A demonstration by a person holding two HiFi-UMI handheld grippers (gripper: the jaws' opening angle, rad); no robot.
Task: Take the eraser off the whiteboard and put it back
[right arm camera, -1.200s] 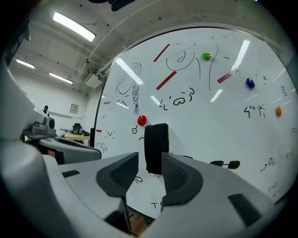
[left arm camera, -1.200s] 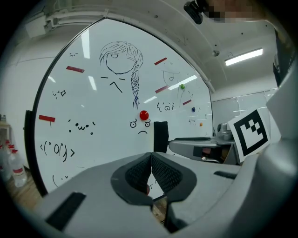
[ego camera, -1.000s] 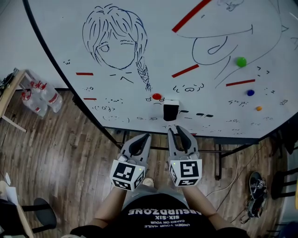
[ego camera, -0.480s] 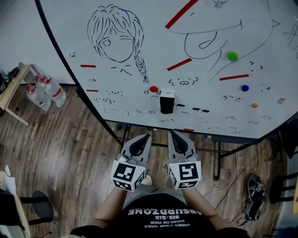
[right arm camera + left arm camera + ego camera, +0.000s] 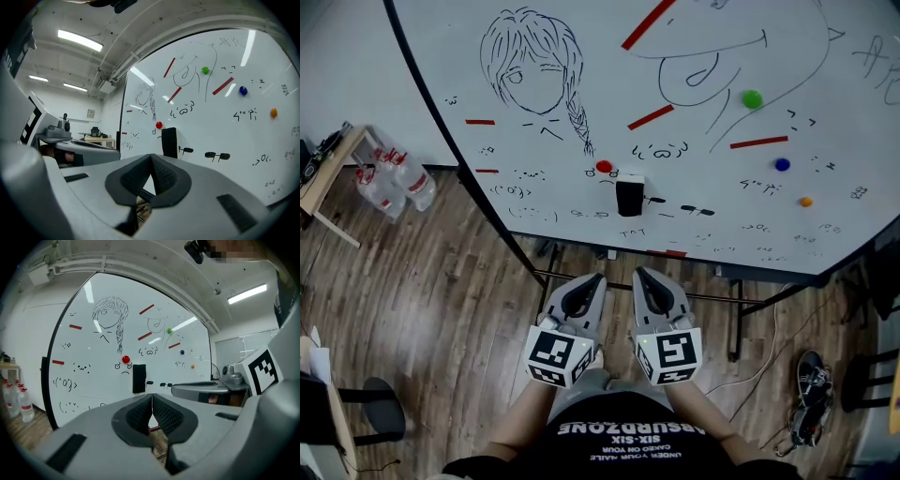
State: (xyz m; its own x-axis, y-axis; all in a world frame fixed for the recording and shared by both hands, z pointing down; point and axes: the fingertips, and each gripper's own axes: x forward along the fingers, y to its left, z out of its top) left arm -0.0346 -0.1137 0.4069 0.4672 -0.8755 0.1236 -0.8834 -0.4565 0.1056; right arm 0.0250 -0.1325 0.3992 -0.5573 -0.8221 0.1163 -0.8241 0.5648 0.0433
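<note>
Now my left gripper (image 5: 152, 398) and right gripper (image 5: 151, 158) both have their jaws pressed together on nothing, well apart from the eraser (image 5: 629, 198) stuck on the whiteboard (image 5: 722, 122).

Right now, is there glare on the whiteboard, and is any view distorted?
Left gripper view: bright light streaks glare on the whiteboard, its frame bowed by the wide lens. Right gripper view: same streaks and bowing. Head view: no glare, even light, board edge curved.
</note>
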